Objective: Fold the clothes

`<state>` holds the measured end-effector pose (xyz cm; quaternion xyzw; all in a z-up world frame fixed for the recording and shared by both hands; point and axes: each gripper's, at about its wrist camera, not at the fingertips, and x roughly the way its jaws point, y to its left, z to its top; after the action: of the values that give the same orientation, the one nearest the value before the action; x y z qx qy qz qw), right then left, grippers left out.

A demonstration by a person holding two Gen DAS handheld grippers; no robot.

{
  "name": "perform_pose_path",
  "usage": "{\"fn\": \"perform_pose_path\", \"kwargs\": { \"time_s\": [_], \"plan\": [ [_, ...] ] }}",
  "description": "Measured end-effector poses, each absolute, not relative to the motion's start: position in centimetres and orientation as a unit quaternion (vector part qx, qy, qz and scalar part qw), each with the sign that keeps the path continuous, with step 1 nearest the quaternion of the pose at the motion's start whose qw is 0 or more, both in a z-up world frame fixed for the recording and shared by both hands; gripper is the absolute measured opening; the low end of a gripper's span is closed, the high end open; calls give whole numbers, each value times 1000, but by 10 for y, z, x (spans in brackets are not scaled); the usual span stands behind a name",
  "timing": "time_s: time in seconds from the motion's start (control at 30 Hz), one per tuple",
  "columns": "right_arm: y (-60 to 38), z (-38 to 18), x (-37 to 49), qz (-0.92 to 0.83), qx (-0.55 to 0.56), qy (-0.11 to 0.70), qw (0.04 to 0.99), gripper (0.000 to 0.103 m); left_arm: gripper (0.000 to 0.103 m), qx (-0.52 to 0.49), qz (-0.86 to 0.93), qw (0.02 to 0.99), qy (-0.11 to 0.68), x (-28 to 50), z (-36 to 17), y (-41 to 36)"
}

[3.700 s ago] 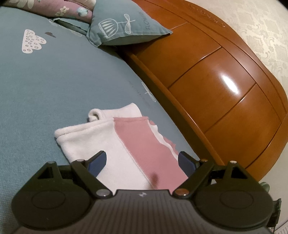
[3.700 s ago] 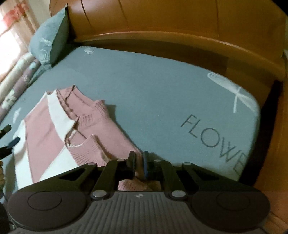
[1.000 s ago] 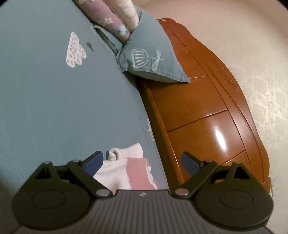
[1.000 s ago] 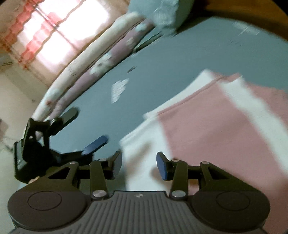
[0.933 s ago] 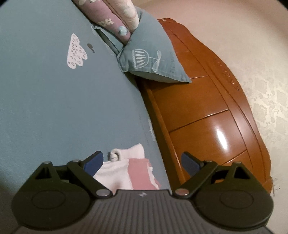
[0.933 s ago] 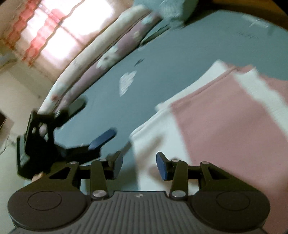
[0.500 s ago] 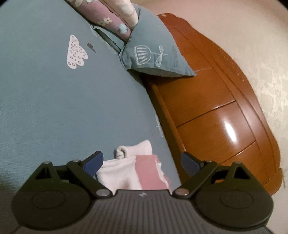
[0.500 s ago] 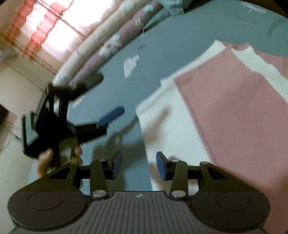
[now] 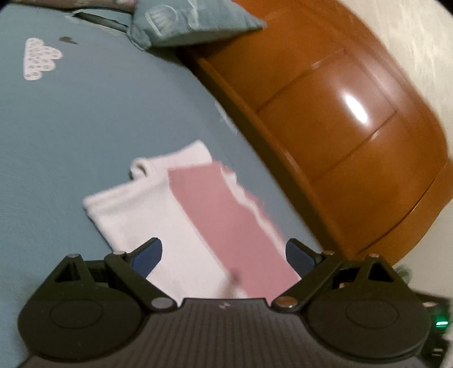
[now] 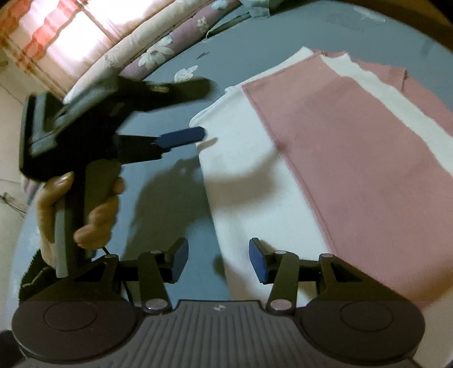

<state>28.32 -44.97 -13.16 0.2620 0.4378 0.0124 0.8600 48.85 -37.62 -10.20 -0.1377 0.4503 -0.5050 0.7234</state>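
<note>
The pink-and-white sweater [image 10: 334, 158] lies flat on the grey-blue bed sheet [image 10: 254, 45], partly folded, its white band making the near edge and the pink panel running lengthwise behind it. It sits close to the bed's wooden side board [image 9: 339, 119], well short of the head end, where a blue-green pillow [image 9: 195, 22] is propped. That long white edge faces both grippers, which suits a lift-and-fold across the width.

The right gripper [image 10: 218, 261] hangs over the near white edge with its jaws about half open; they have just been opening a little further, and the cloth edge lies below the gap, not pressed by either pad. It appears lined up to pinch the hem near the lower corner.

The left gripper [image 9: 223, 256] has its jaws spread wide with nothing held; through its own camera the sweater fills the space between the fingers. In the right wrist view its blue-tipped finger [image 10: 181, 136] points at the far white corner, just beside it, the person's hand [image 10: 82, 209] wrapped around the handle.

Each gripper seems to be taking one end of the same edge, so the cloth can rise evenly. A rolled floral quilt [image 10: 153, 51] lies along the far edge of the bed beneath a bright window [image 10: 59, 31].
</note>
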Motion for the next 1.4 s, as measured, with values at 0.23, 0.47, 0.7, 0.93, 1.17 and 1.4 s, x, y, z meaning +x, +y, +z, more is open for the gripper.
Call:
{"fn": "perform_pose_path", "kwargs": {
  "time_s": [0.23,0.47,0.7,0.93,1.17,1.4],
  "plan": [
    [-429,-118,253,-41,181,436,881,63,94,-85,-521,728,437,469,-98,-391],
    [-424,-128,233,-70,176,436,880,63,95,-31,-526,732,431,452,-104,-409],
    [-426,-111,197,-90,190,410,887,63,95,-14,-537,739,408,423,-81,-418],
    [-459,-117,143,-113,299,383,867,63,95,5,-534,728,430,369,-77,-422],
    [-467,-124,108,-134,375,359,844,63,93,13,-473,789,391,336,-59,-396],
    [-423,-76,96,-118,304,331,886,71,100,93,-440,859,243,250,8,-321]
  ]
}}
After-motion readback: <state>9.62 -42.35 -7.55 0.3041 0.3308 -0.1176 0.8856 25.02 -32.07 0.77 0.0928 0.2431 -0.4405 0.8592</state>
